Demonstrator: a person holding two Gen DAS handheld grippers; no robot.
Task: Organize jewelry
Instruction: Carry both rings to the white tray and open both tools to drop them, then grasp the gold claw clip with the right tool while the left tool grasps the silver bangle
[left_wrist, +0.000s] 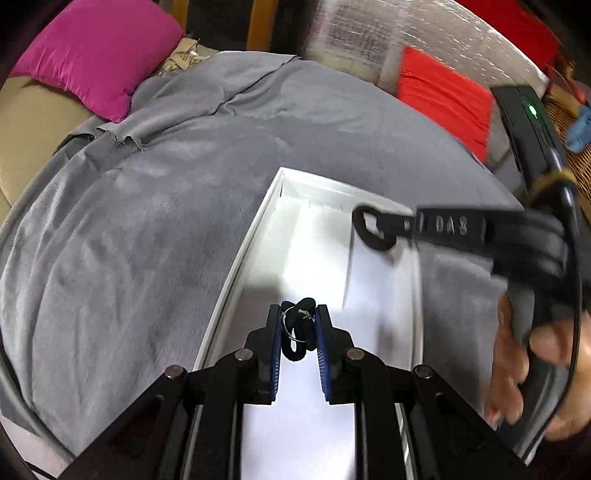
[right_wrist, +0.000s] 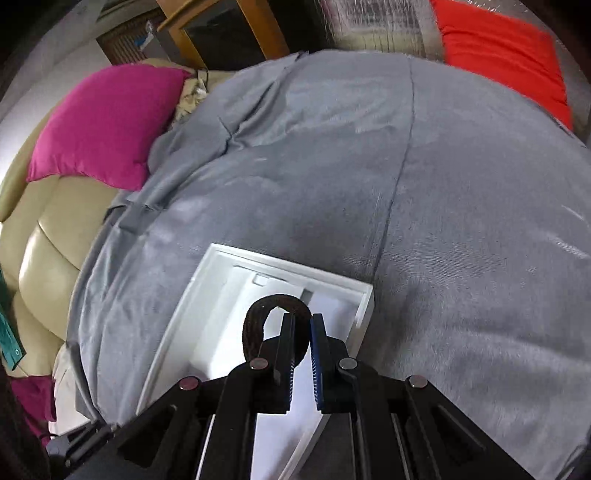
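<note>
Tray (right_wrist: 364, 302) lies on blanket (right_wrist: 443, 221); pillow (right_wrist: 107, 122) behind at left, cushion (right_wrist: 498, 51) behind at right.

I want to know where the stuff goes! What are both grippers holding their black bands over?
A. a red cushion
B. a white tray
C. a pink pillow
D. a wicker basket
B: the left gripper and the right gripper each pinch a black band above the white tray lying on the grey cloth.

Raised letters reading "DAS" stood on the black arm of the right claw (left_wrist: 364, 230), just behind its tip.
</note>
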